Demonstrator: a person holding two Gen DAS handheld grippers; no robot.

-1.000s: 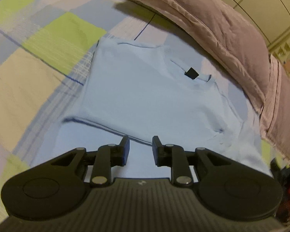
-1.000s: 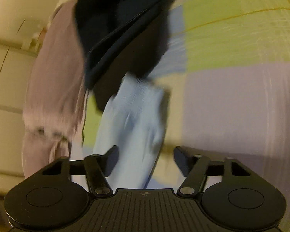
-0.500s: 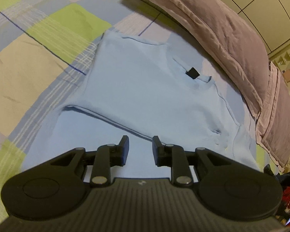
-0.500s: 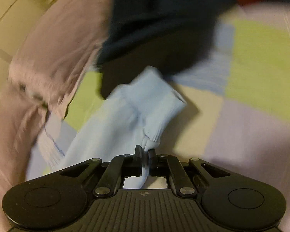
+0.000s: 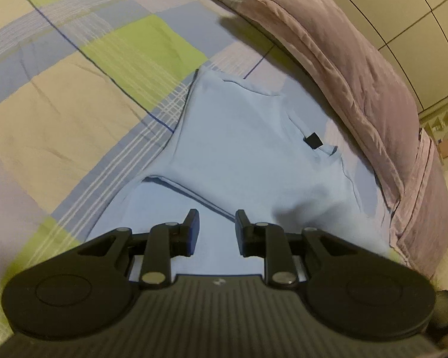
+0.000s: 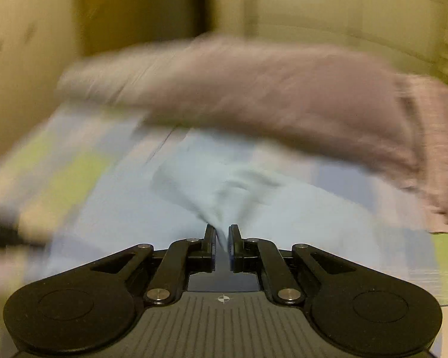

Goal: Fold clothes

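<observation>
Bedding in a check of green, cream, blue and lilac (image 5: 74,113) carries a pale blue shirt (image 5: 248,155), which lies spread flat near the middle of the bed with its neck opening turned toward a rumpled mauve quilt (image 5: 358,77) heaped along the far side. A small black tag (image 5: 313,140) sits at the collar. One side of the shirt is already turned in over the body, leaving a straight folded edge that runs across just ahead of the left gripper (image 5: 215,223). That gripper hangs over the lower part of the shirt with its jaws set partly apart and nothing between them. The right gripper (image 6: 222,237) has its jaws drawn nearly together, pinching a pulled-up bunch of the blue cloth (image 6: 224,197) that rises to a point between the blue-faced pads (image 6: 232,244). The right wrist view is badly smeared by motion, so the gathered part is probably a sleeve or side edge, though that cannot be told for sure. Behind it the same quilt (image 6: 268,95) and pale wall panels (image 6: 343,9) show as soft shapes.
</observation>
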